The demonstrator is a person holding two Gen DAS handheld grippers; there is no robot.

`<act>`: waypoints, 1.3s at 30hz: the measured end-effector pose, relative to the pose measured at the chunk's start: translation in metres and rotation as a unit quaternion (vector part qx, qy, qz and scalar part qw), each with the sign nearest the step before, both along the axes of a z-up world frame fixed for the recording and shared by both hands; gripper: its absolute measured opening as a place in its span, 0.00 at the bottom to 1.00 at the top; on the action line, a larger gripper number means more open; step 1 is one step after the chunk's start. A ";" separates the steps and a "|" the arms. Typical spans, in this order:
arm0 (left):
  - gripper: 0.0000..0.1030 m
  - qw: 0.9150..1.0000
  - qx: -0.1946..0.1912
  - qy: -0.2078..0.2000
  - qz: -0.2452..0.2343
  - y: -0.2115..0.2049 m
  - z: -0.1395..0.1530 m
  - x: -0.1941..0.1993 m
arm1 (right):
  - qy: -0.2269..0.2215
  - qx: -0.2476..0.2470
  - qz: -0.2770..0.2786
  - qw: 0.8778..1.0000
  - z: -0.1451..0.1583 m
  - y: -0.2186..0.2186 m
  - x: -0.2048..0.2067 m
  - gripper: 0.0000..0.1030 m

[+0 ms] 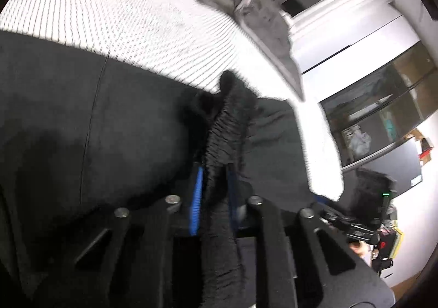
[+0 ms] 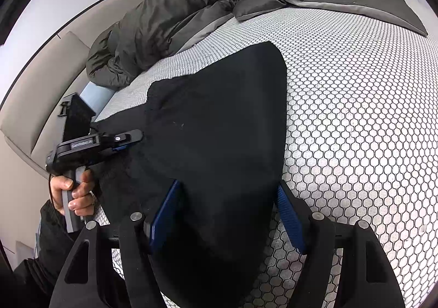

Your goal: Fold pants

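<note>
Left gripper pinches the pants

The left gripper (image 1: 213, 198) squeezes the black pants' (image 2: 219, 116) bunched waistband (image 1: 227, 127). The right gripper (image 2: 230, 215) stands wide, pants lying loose between its blue pads (image 2: 291, 220).

We're looking at a home bedroom: a mattress (image 2: 356, 105) in honeycomb-patterned cover is lying under a rumpled grey duvet (image 2: 169, 15).

Pants: black fabric pants (image 2: 219, 121) lie flat on the honeycomb-patterned white mattress (image 2: 356, 105).
Duvet: rumpled grey quilted duvet (image 2: 169, 15) lies behind them, along the mattress's far edge.
</note>
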State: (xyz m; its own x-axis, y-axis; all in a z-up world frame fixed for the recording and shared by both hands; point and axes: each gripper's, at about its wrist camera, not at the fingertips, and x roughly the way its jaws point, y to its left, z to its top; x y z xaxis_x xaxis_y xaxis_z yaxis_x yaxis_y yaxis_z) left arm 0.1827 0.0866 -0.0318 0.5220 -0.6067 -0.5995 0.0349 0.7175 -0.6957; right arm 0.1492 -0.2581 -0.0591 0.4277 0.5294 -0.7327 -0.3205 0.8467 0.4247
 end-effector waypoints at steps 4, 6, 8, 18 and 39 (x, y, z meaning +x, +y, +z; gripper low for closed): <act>0.08 0.998 0.001 -0.052 0.023 0.017 0.038 -0.021 | -0.014 0.020 -0.017 1.000 0.007 -0.002 0.004 0.69; 0.08 0.998 0.004 -0.059 0.033 0.028 0.046 -0.028 | -0.021 0.026 -0.014 0.999 0.010 0.005 0.006 0.69; 0.08 0.997 0.037 -0.048 0.044 0.035 0.043 -0.031 | -0.022 0.025 -0.005 0.999 0.010 0.013 0.007 0.69; 0.20 0.993 0.096 0.011 0.062 0.047 0.016 -0.034 | -0.017 -0.017 0.010 1.000 0.003 0.026 0.009 0.69; 0.80 0.957 0.205 -0.087 -0.186 -0.223 0.031 -0.064 | 0.022 0.008 0.039 0.999 -0.009 -0.018 -0.008 0.35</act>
State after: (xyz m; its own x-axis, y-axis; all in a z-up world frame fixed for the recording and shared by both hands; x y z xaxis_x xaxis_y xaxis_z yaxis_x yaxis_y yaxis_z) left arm 0.1188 -0.1360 -0.0006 0.4296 -0.5032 -0.7498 0.4309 0.8440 -0.3195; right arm 0.1414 -0.2766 -0.0683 0.3519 0.5725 -0.7405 -0.3665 0.8122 0.4538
